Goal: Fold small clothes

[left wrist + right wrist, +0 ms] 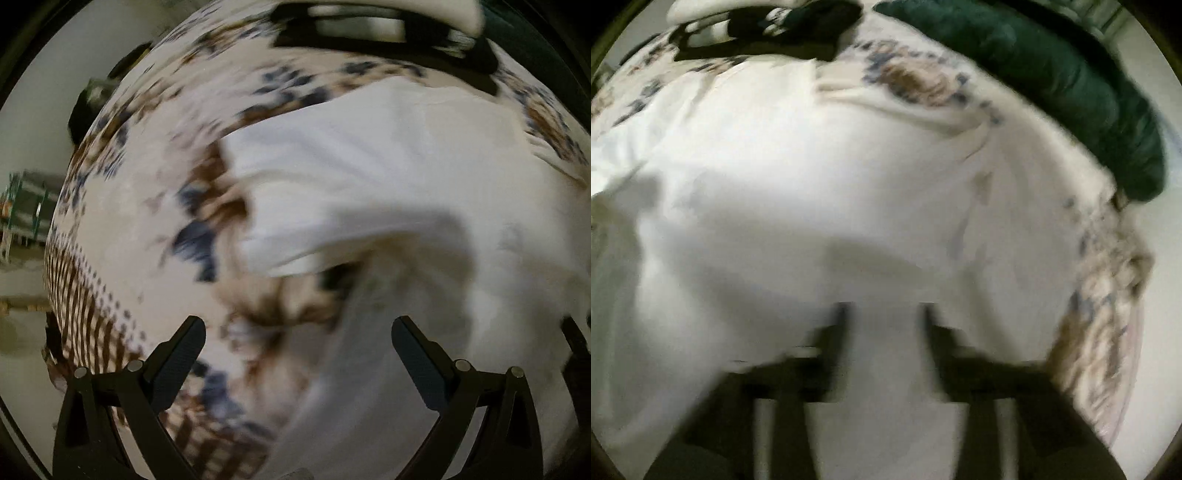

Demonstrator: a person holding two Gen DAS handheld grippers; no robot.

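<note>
Over floral bedspread point(140, 206), white garment point(388, 166), both claws seemingly agape.

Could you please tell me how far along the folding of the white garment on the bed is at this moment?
Early, as far as the blur allows. Done: the white garment lies spread on the patterned bedsheet, with one edge turned over near the left gripper. In hand: nothing clearly; the left jaws are open and empty, and the right gripper hovers over the cloth, jaws apart. Left: the folds themselves; no neat folded shape shows.
</note>
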